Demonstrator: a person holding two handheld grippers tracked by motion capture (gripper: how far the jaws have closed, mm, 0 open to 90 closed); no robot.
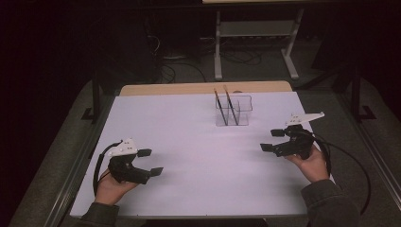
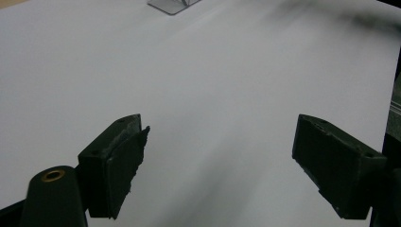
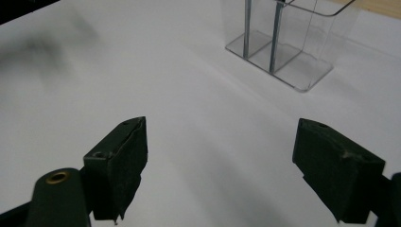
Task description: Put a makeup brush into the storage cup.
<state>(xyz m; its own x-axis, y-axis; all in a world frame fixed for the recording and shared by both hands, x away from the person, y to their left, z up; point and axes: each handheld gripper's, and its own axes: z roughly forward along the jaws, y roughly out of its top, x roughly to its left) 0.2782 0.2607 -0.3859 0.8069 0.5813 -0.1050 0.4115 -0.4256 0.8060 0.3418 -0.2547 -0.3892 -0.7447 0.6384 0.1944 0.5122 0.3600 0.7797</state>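
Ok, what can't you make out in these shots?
- Holder: top cut off by the upper edge in the right gripper view; just a corner reaches into the left gripper view.
- Two sticks in the holder: too small and dim in the high view to tell pencils from brushes.
- Room beyond the table: too dark in the high view.
- A blurred dark smear at the top of each gripper view.

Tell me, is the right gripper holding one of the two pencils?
No, the right gripper stands open over bare table, and both pencils stand in the clear holder.
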